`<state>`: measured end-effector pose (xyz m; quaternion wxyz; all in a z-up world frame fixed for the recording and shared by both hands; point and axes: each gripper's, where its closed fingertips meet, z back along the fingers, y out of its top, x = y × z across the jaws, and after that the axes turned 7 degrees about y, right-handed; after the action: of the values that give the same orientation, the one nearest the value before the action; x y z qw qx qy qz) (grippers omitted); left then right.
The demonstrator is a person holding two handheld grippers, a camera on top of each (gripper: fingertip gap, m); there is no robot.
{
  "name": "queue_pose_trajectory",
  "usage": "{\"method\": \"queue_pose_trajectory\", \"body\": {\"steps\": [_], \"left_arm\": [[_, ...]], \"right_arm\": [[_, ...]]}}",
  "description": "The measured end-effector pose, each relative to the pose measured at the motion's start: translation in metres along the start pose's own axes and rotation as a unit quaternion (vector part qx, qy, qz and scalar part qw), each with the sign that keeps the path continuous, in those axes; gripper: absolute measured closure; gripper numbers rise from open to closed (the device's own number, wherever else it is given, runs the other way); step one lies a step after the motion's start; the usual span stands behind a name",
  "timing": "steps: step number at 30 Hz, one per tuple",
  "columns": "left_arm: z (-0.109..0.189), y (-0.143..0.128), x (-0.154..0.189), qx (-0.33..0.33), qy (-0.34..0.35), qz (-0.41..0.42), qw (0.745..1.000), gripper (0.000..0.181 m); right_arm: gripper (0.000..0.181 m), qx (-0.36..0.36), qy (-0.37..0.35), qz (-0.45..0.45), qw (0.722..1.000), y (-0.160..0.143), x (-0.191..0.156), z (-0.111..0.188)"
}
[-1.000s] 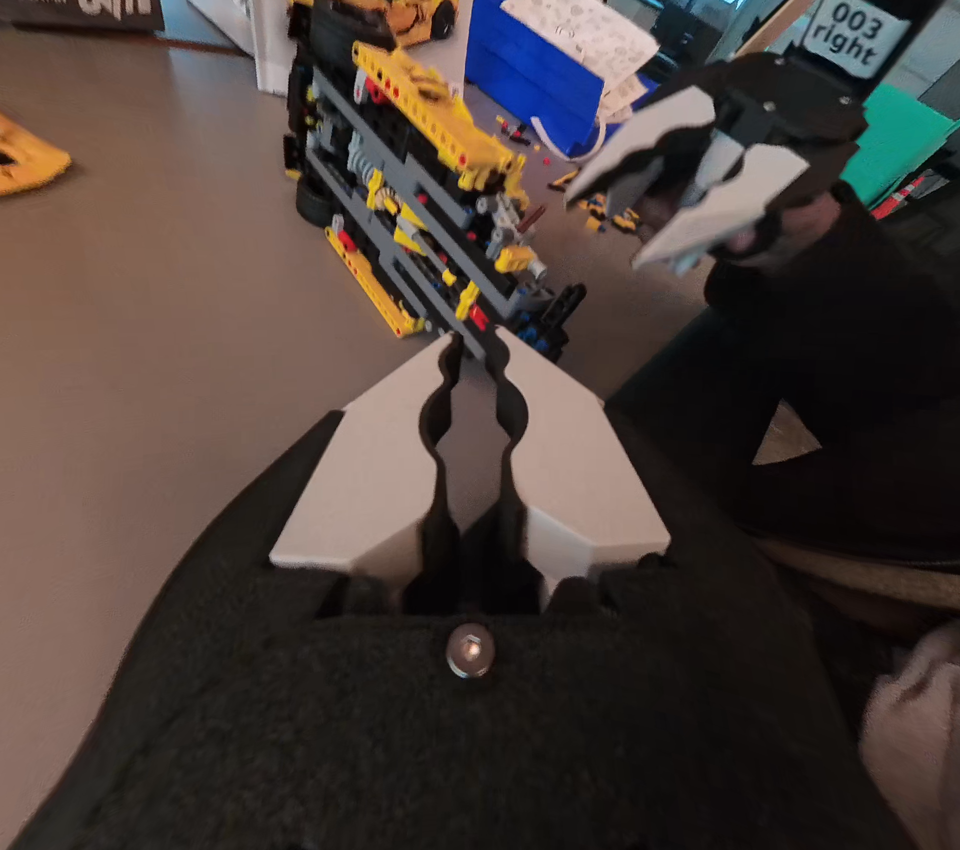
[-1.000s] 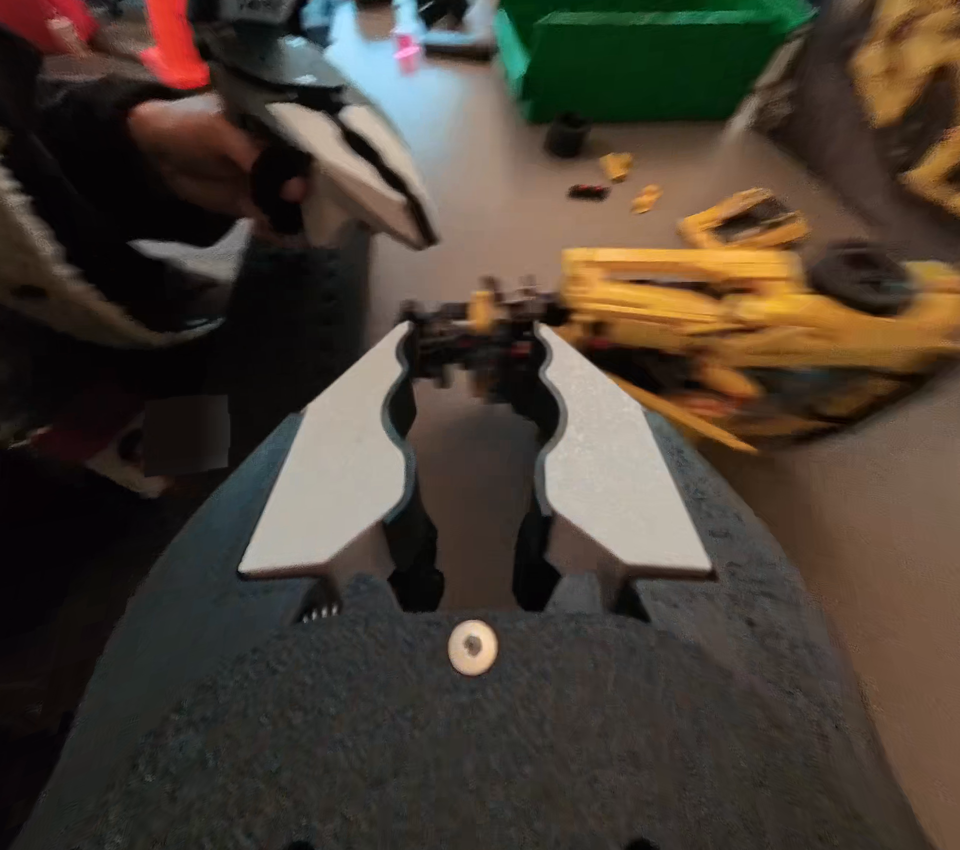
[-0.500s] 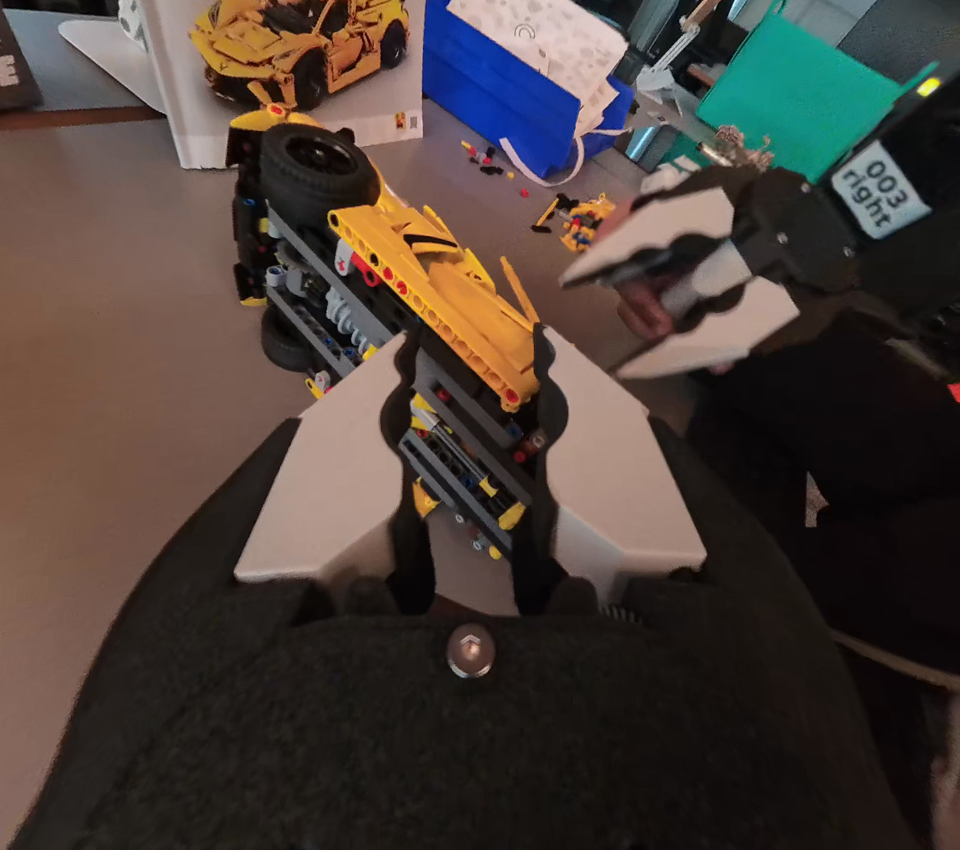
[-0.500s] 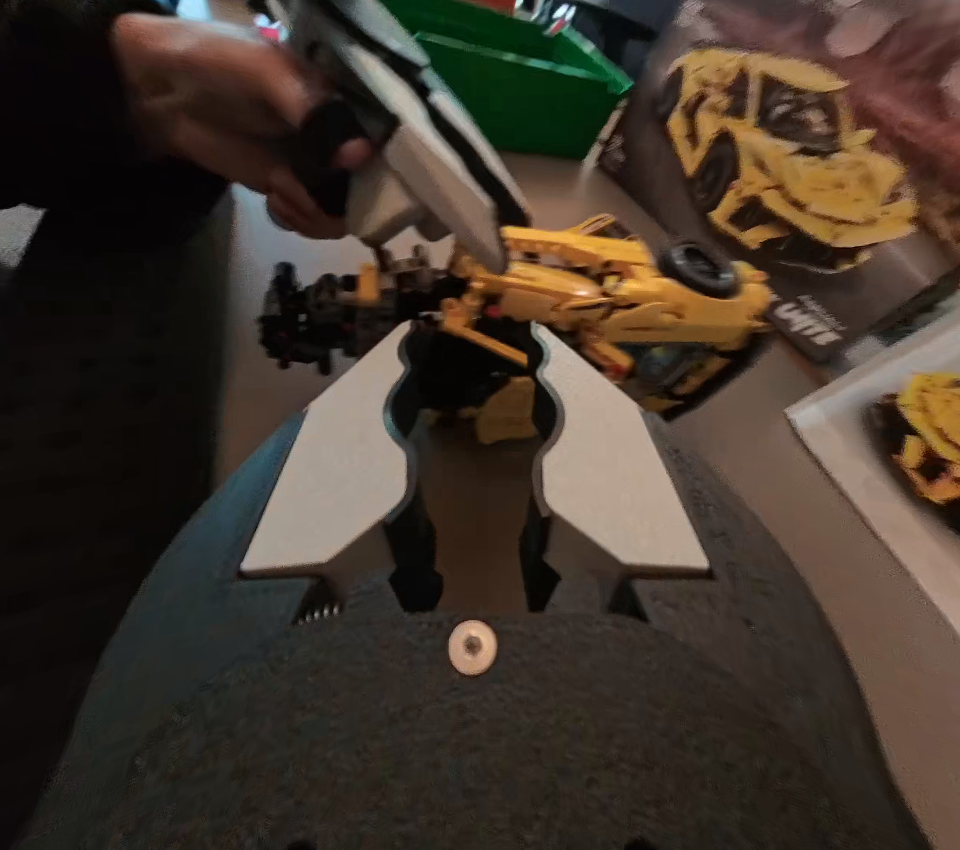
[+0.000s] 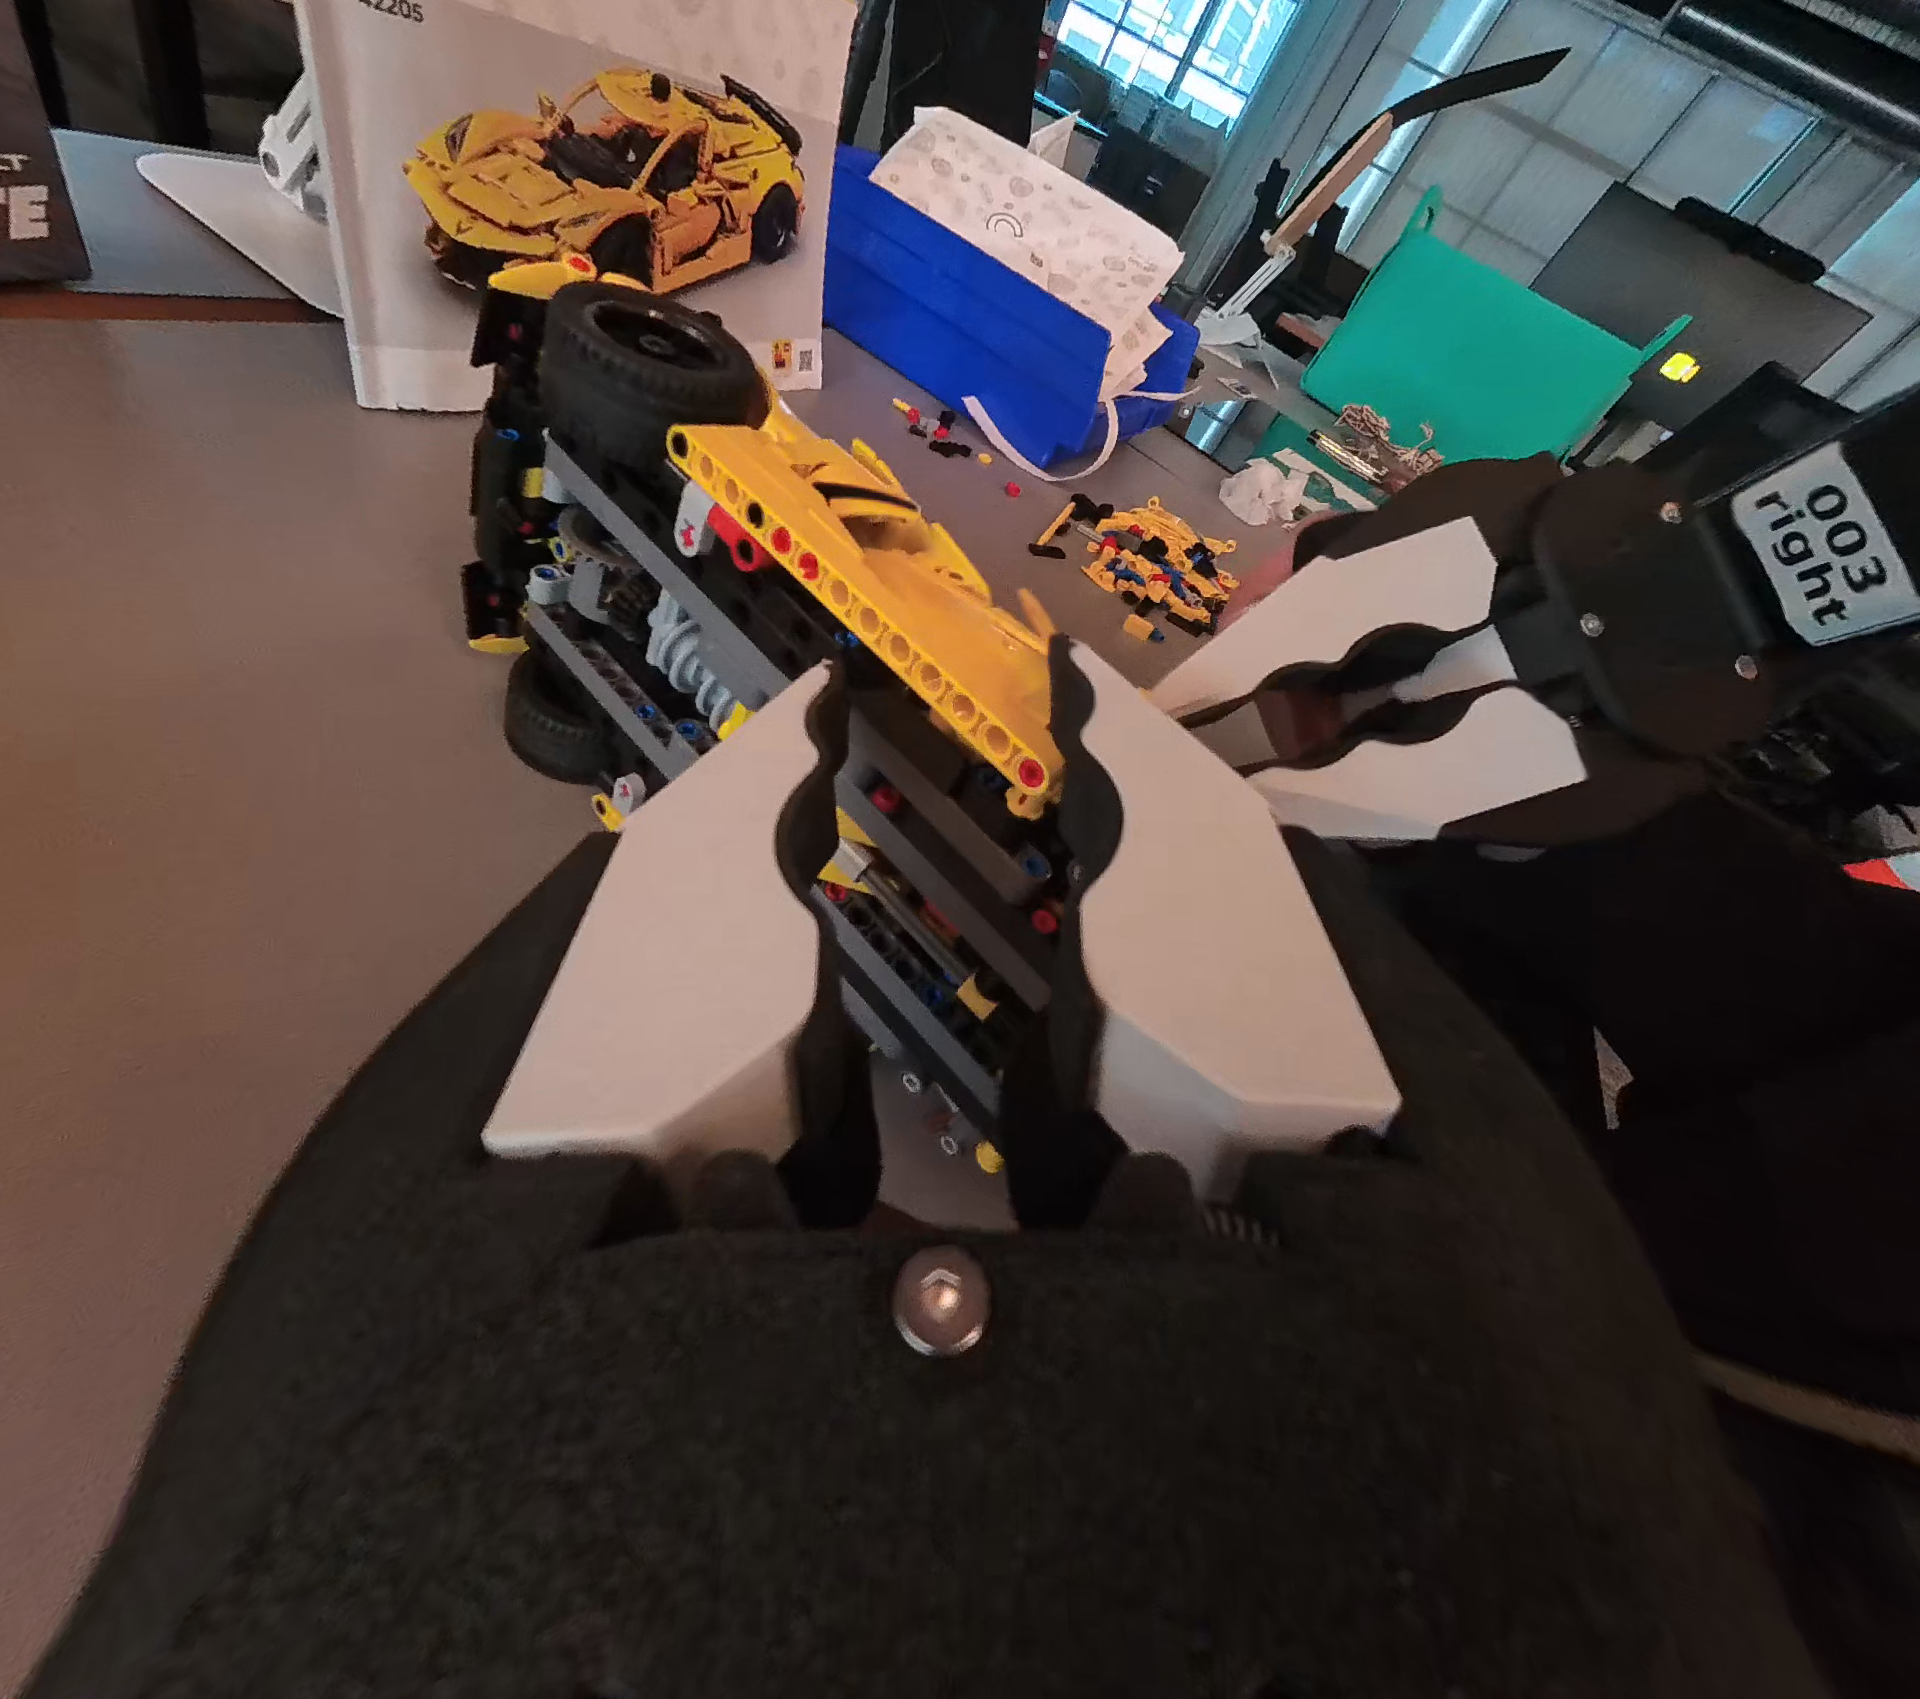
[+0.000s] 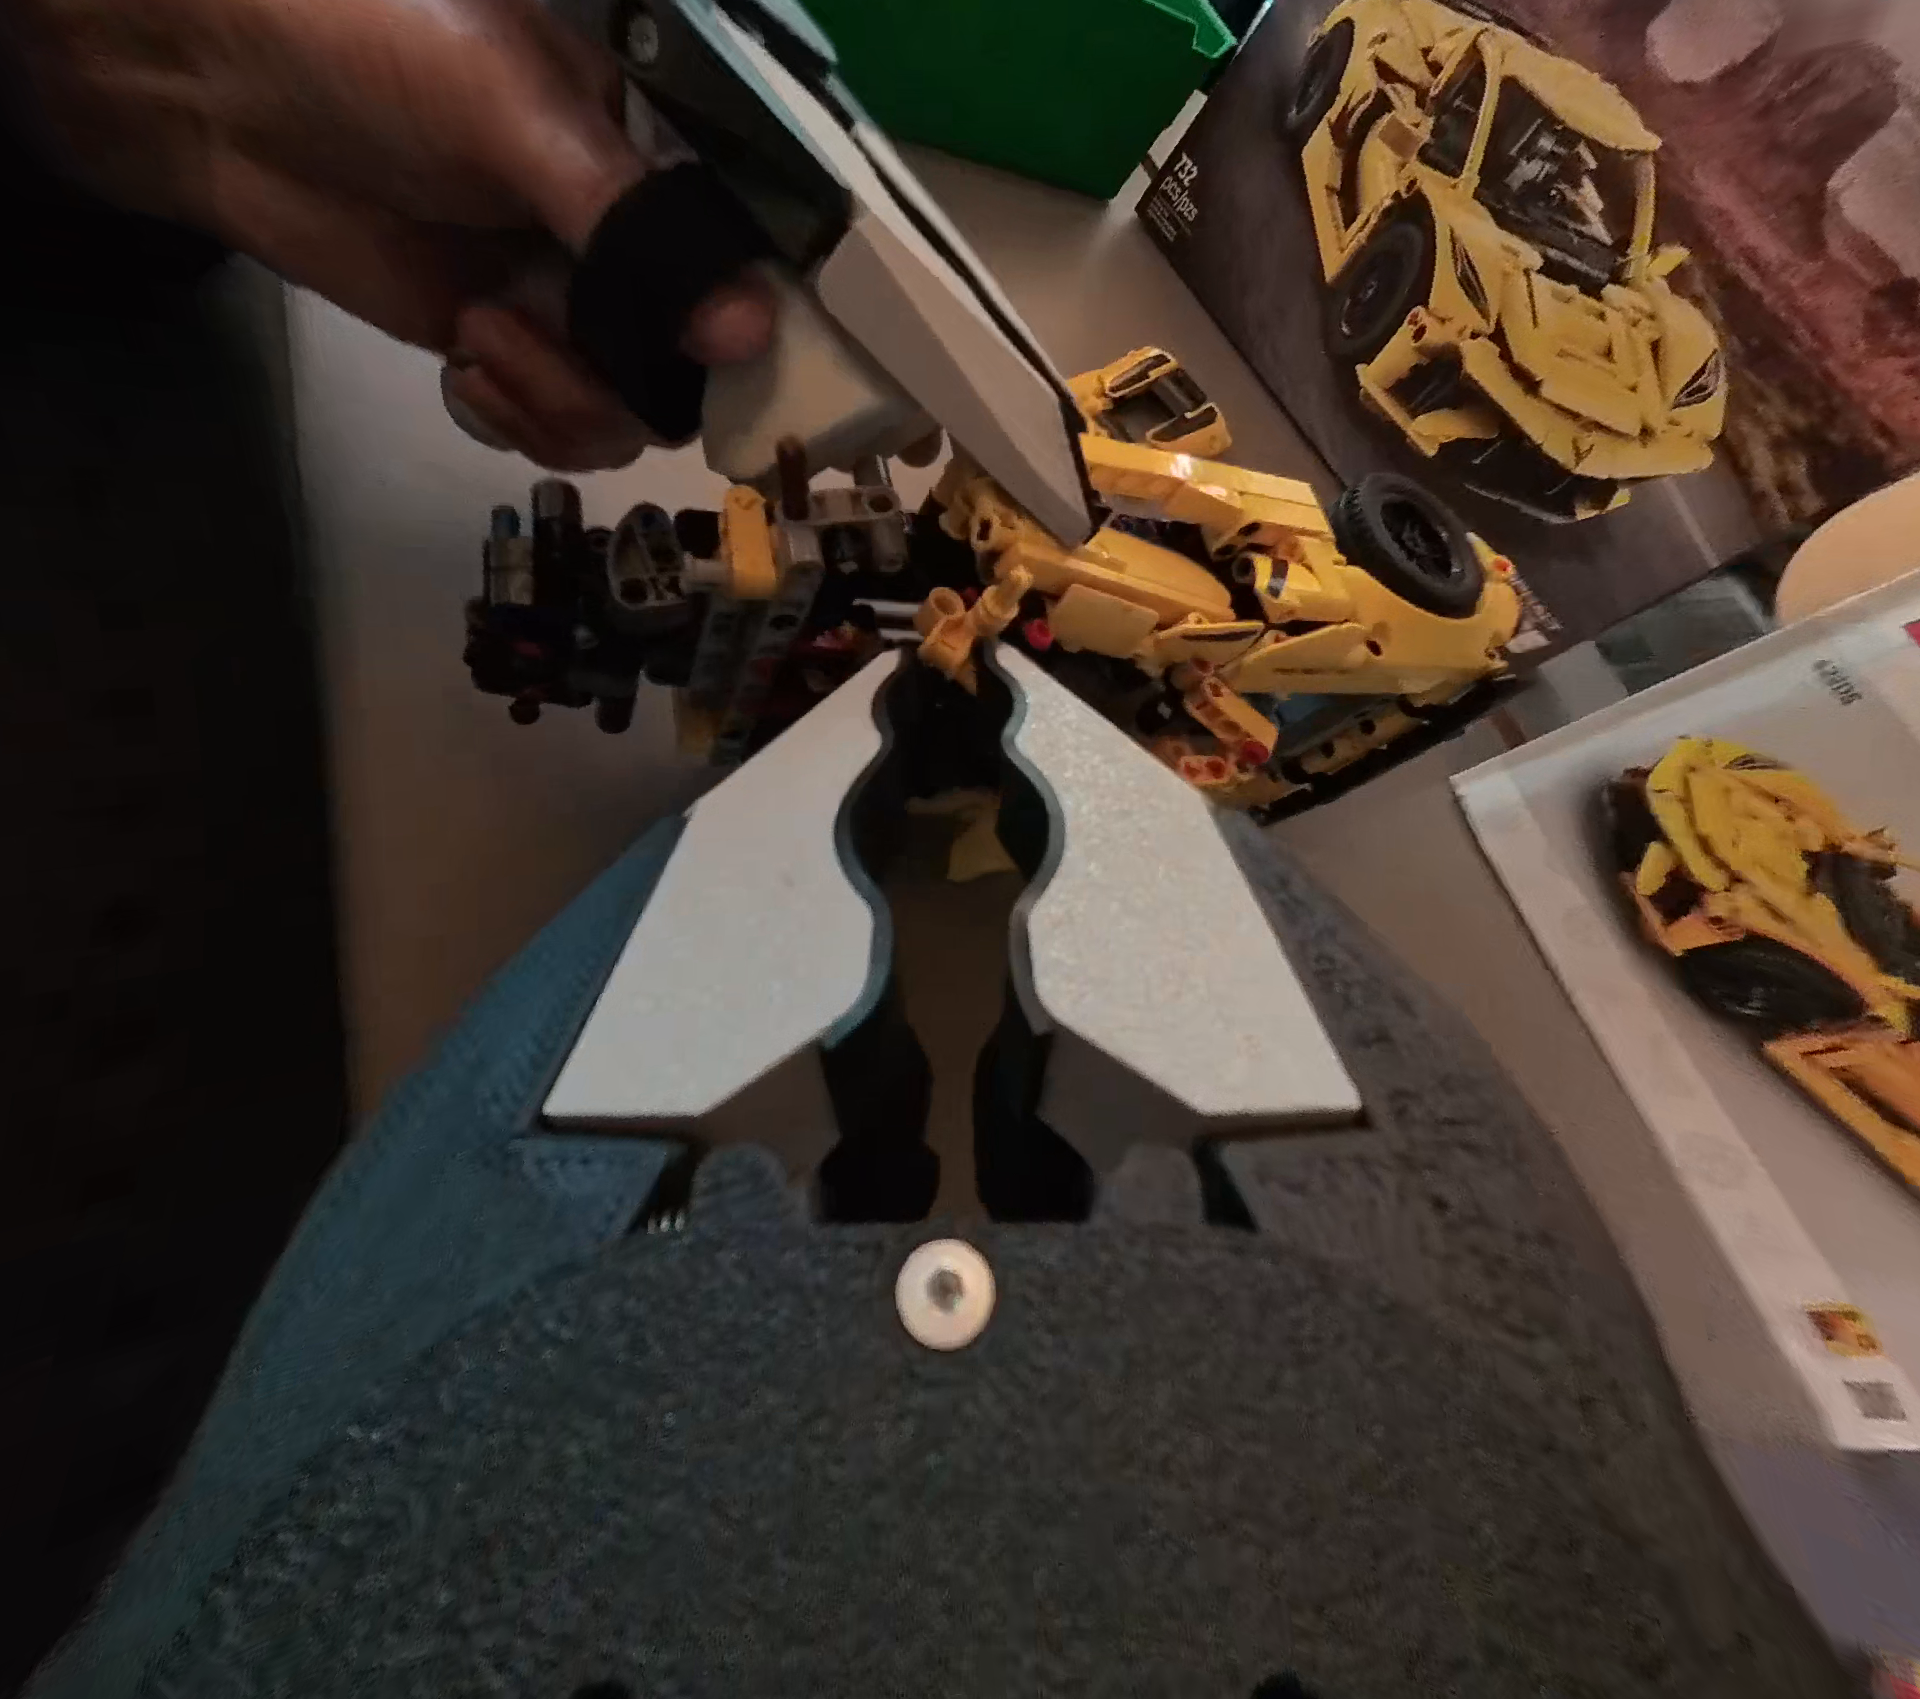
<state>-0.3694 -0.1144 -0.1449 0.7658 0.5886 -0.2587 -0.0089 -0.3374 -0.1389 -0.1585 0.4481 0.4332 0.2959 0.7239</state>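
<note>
We see the left gripper [image 5: 940, 693] with its jaws clenched around the partly built yellow brick car [image 5: 727, 569], which is tipped on its side with its far end on the counter [image 5: 208, 714]. Bodywork and one wheel [image 5: 644, 371] are fitted; the grey chassis remains exposed. Loose parts [image 5: 1153, 558] lie farther right. The right gripper [image 6: 940, 662] has its jaws released, narrowly apart, just beside the car; contact appears absent, though blur limits certainty.

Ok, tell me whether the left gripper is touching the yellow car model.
Touching: in the left wrist view the left gripper has the yellow car model clamped between its fingers.
</note>
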Motion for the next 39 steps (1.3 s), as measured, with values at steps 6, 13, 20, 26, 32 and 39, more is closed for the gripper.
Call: {"method": "queue_pose_trajectory", "body": {"steps": [6, 13, 20, 26, 32, 39], "left_arm": [[0.0, 0.0, 0.0, 0.005, 0.0, 0.012, 1.0, 0.143], [0.001, 0.001, -0.002, 0.009, -0.005, 0.028, 1.0, 0.143], [0.0, 0.0, -0.002, 0.005, -0.003, 0.032, 0.999, 0.143], [0.0, -0.001, -0.002, 0.004, -0.01, 0.036, 0.999, 0.142], [-0.002, -0.002, 0.0, 0.001, -0.007, 0.027, 1.0, 0.142], [0.0, -0.001, -0.002, 0.003, -0.015, 0.052, 0.999, 0.142]], "right_arm": [[0.165, 0.059, 0.06, -0.122, 0.989, 0.006, -0.002, 0.003], [0.171, 0.045, -0.012, -0.093, 0.995, 0.01, 0.008, -0.003], [0.175, 0.066, -0.035, -0.134, 0.988, 0.009, 0.01, -0.006], [0.176, 0.099, -0.012, -0.178, 0.979, 0.011, 0.01, -0.004], [0.176, 0.208, -0.053, -0.166, 0.962, 0.046, 0.038, 0.031], [0.176, 0.103, -0.046, -0.251, 0.961, -0.028, 0.083, 0.053]]}}
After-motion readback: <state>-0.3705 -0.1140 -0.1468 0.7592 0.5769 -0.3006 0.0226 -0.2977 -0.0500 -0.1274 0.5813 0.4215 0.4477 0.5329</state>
